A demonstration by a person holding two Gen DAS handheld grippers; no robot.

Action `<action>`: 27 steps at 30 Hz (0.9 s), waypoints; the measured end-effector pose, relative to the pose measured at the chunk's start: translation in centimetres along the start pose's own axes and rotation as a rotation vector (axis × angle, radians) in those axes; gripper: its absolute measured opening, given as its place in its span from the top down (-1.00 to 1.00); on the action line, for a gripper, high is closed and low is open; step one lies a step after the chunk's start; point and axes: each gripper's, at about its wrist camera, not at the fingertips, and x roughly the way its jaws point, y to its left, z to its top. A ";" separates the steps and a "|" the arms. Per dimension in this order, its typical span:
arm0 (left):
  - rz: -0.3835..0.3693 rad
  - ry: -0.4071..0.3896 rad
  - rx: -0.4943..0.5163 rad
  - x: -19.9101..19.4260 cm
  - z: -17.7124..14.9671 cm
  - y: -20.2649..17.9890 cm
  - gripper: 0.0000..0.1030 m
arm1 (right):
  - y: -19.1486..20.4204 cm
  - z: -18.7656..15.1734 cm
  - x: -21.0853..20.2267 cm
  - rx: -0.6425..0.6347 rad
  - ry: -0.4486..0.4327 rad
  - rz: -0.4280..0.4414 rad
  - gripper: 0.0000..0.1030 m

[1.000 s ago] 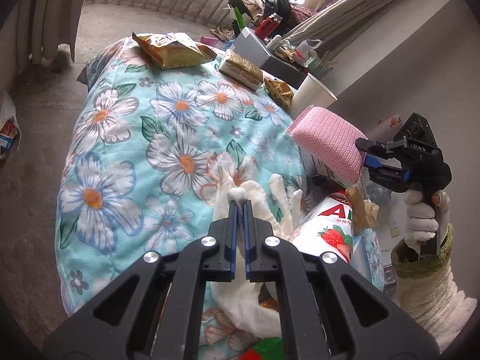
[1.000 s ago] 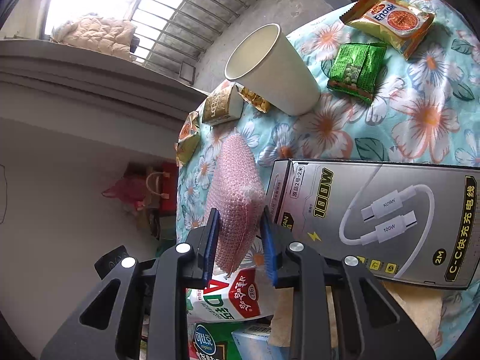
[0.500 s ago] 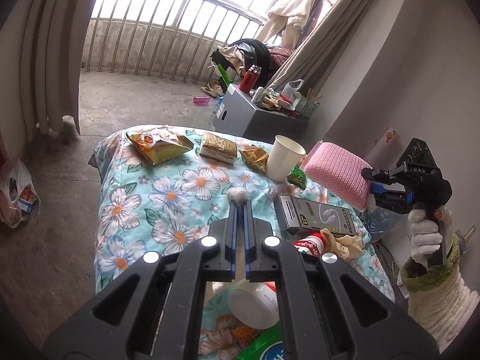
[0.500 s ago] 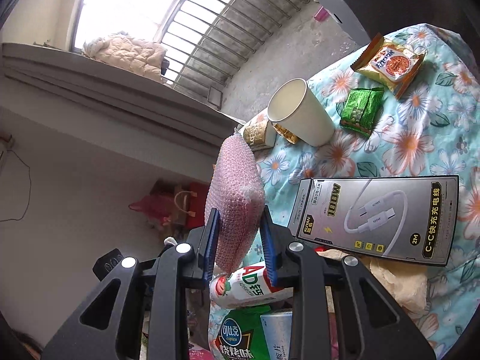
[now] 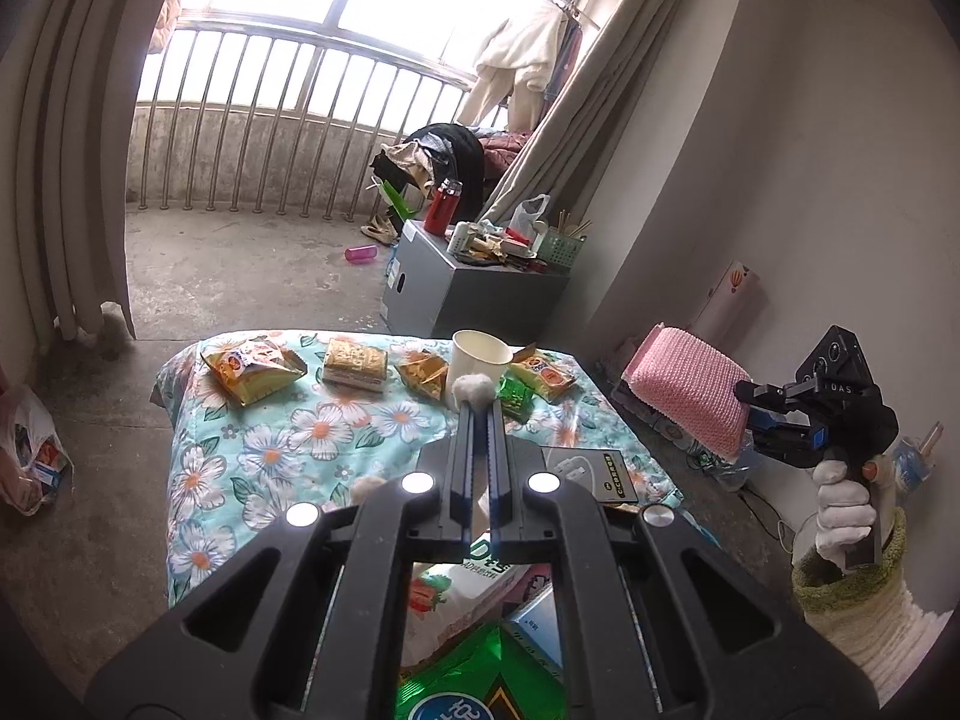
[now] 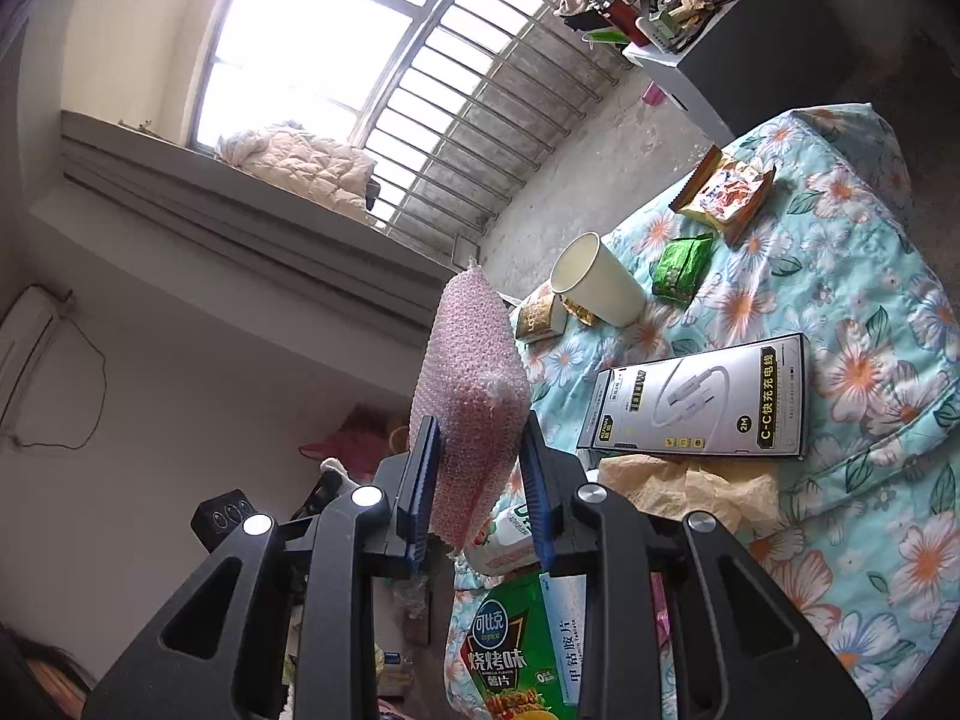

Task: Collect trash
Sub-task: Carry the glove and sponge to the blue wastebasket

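From the left wrist we are looking forward and downward along the left tongs [image 5: 478, 405], over the floral counter [image 5: 252, 450] toward the barred window [image 5: 312, 120]. From the right wrist we are looking along the right tongs [image 6: 477, 474], tilted, with the window at upper left of the frame. Both views are sharing the paper cup [image 5: 477, 357] [image 6: 597, 282] and the cable box [image 5: 591, 471] [image 6: 702, 402].

Black angular plastic left gripper [image 5: 480, 414] with blue-edged fingers and silver round bolts is seen; white glove [image 5: 843, 507] and green-cuffed cream sleeve [image 5: 852, 612] are worn.
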 end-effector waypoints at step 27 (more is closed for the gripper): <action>-0.481 0.212 0.332 10.7 -3.9 -33.6 0.97 | -15.4 -11.8 -30.3 0.229 -0.520 -0.248 0.48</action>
